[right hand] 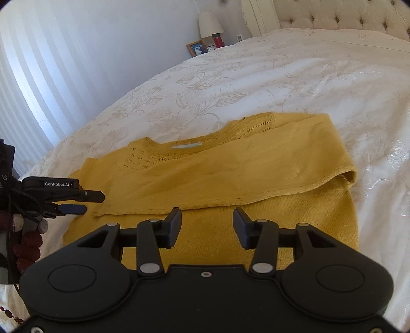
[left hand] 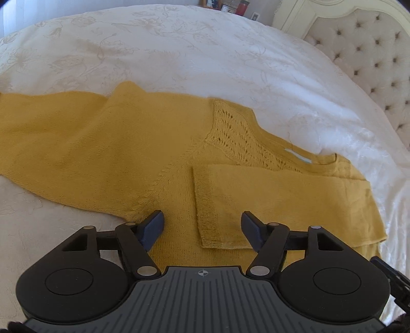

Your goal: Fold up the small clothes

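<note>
A mustard yellow knit sweater [left hand: 143, 143] lies flat on the white bedspread [left hand: 179, 51]. One sleeve [left hand: 269, 192] is folded across the body; its cuff end lies between my left gripper's fingers. The other sleeve [left hand: 38, 123] stretches out to the left. My left gripper [left hand: 202, 225] is open and empty just above the cuff. In the right wrist view the sweater [right hand: 230, 169] shows with the folded sleeve across it and the neckline at the far side. My right gripper [right hand: 207, 225] is open and empty over the sweater's body. The left gripper [right hand: 77, 199] shows at the left edge.
A tufted cream headboard [left hand: 371, 51] stands at the bed's far end. A nightstand with a lamp [right hand: 210, 23], a picture frame [right hand: 197, 48] and a red cup [right hand: 217, 41] sits beside the bed. The floral bedspread [right hand: 282, 71] extends beyond the sweater.
</note>
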The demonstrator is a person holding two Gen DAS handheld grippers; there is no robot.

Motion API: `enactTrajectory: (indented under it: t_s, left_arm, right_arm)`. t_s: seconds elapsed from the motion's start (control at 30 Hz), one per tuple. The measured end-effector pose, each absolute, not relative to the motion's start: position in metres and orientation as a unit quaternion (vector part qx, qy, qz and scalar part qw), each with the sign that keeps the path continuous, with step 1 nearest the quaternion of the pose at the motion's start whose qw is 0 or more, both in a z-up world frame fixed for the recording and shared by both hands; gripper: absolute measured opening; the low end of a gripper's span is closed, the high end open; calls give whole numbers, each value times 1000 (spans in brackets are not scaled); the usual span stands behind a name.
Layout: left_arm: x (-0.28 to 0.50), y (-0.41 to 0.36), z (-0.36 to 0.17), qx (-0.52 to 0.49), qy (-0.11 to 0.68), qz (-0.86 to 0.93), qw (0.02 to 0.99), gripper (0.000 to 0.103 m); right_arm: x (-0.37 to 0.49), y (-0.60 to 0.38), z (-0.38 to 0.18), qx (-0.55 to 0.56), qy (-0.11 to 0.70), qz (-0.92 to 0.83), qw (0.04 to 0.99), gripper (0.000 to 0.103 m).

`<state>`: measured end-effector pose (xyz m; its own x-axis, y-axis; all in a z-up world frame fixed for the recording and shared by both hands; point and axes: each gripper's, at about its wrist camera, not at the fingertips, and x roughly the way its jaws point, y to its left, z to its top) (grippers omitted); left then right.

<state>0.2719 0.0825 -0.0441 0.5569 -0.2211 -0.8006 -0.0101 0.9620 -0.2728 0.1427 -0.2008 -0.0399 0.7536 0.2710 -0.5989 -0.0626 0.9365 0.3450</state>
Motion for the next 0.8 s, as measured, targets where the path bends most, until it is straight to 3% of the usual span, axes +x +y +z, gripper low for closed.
enactTrajectory:
  t_s: [0.5,0.57,0.67,0.8]
  left_arm:
    - [281,70,-54,-160,438,-113,878,52]
    - [283,68,-56,-155,441,-110,877,41]
    - [281,67,-56,-141,432,-94,886,7]
    - [273,64,-29,-97,365,-64,924,4]
  right_arm:
    - [141,-202,-40,165,313,122,927,54]
    - [142,-202,-42,168,316,125,925,54]
    - [144,-203,-46,177,320,127,922,54]
    - [144,-204,-50,181,325,125,920,54]
